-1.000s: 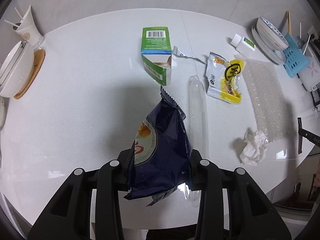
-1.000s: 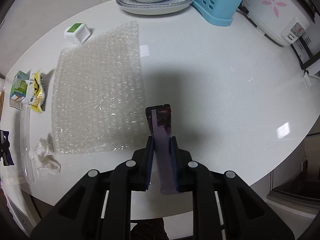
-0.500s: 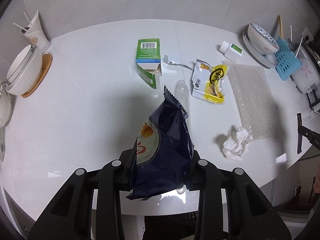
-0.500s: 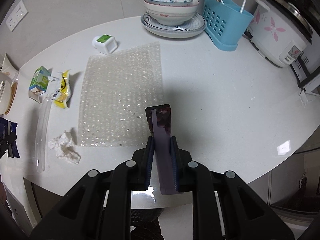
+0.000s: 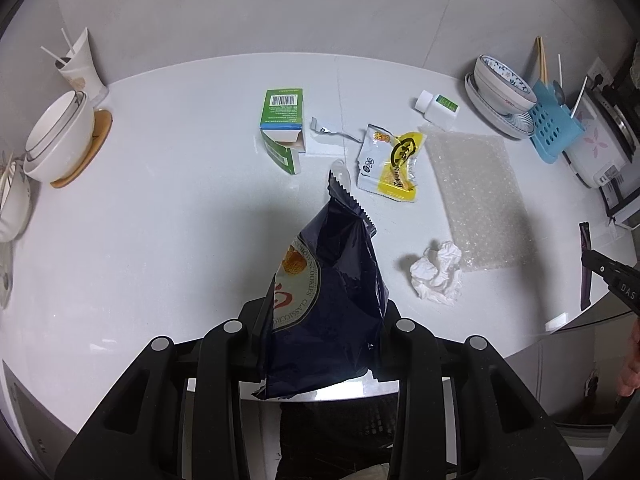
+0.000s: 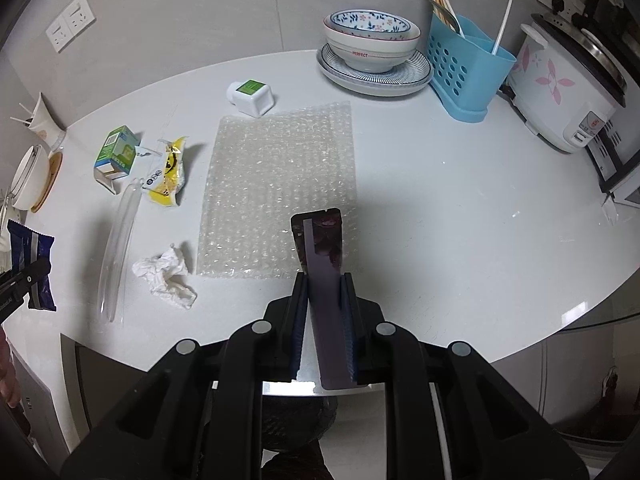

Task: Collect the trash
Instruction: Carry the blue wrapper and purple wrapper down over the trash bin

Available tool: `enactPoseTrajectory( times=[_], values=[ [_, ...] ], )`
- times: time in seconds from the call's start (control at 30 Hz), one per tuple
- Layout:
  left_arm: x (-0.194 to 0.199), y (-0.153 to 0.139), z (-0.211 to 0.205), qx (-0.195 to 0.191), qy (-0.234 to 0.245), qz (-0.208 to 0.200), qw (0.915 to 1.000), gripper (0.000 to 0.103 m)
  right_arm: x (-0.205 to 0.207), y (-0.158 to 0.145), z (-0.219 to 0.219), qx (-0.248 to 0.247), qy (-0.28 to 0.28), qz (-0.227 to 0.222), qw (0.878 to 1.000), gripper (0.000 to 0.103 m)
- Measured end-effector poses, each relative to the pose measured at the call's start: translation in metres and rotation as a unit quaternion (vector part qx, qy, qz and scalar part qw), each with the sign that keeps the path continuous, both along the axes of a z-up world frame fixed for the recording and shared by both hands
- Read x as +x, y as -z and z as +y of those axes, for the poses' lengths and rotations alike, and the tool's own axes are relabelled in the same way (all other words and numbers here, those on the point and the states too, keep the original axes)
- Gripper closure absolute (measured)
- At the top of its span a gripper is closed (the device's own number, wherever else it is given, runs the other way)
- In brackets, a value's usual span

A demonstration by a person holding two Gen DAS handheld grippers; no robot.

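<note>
- The left gripper (image 5: 324, 320) has its fingers clamped on a dark blue cookie bag (image 5: 328, 304), low in the middle of the left view, clear of the worktop (image 5: 168, 208). The bag is soft and slick and held only by its sides; it could crumple and slide out, probably onto the worktop edge or past it.
- The right gripper (image 6: 325, 312) has its fingers nearly together, pinching a thin purple wrapper (image 6: 322, 256) at lower centre of the right view. The strip stands edge-on between the pads with little surface gripped, so a quick swing might let it slip or twist free.
- Under both grippers, at the bottom of each view, something dark shows; it may be a bin, but I cannot tell. If the release comes off-centre, light packaging could drift and miss.
- Much trash lies on the worktop: a green carton (image 5: 282, 128), a yellow packet (image 5: 394, 164), a clear tube (image 6: 118, 248), bubble wrap (image 6: 280, 192) and a crumpled tissue (image 6: 164, 276), mid-frame in both views. The tube and the bubble wrap are transparent and easy to overlook or misjudge.
- A white bottle (image 6: 251, 98) near the bubble wrap's top corner, and the bowls (image 6: 372, 40) and caddy (image 6: 464, 68) at upper right, might not be trash; a careless reach could knock or grab them.
</note>
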State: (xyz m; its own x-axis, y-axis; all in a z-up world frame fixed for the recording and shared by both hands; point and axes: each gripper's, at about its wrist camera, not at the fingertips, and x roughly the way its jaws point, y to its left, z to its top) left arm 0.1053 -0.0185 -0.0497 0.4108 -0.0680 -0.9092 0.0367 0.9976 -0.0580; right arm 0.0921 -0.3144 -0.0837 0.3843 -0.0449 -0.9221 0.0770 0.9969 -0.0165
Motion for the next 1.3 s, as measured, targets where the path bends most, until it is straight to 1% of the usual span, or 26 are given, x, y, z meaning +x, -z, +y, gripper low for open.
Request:
enactPoseTrajectory(
  times=[0.4,0.7,0.9,1.0,1.3],
  values=[
    [-0.033,-0.018,-0.008,-0.006,-0.002,-0.014,0.9999,0.069,-0.03,-0.021,0.016,0.006,-0.021,-0.017,1.0,0.087],
    [-0.06,-0.023,-0.016,-0.009,-0.001,-0.021,0.9997,0.069,-0.057,-0.035,0.026,0.01,-0.034,-0.027,0.999,0.087],
    [-0.078,-0.017,-0.023,-0.015,0.004,-0.016,0.9998,0.069,-0.077,-0.035,0.03,0.018,-0.037,-0.028,0.999,0.087],
    [-0.088,-0.017,-0.026,-0.013,0.004,-0.024,0.9996,0.069,-0.086,-0.034,0.034,0.019,-0.043,-0.031,0.998,0.087],
    [-0.111,-0.007,-0.033,-0.018,0.003,-0.027,0.9994,0.069,-0.11,-0.019,0.042,0.027,-0.059,-0.029,0.997,0.087]
  ],
)
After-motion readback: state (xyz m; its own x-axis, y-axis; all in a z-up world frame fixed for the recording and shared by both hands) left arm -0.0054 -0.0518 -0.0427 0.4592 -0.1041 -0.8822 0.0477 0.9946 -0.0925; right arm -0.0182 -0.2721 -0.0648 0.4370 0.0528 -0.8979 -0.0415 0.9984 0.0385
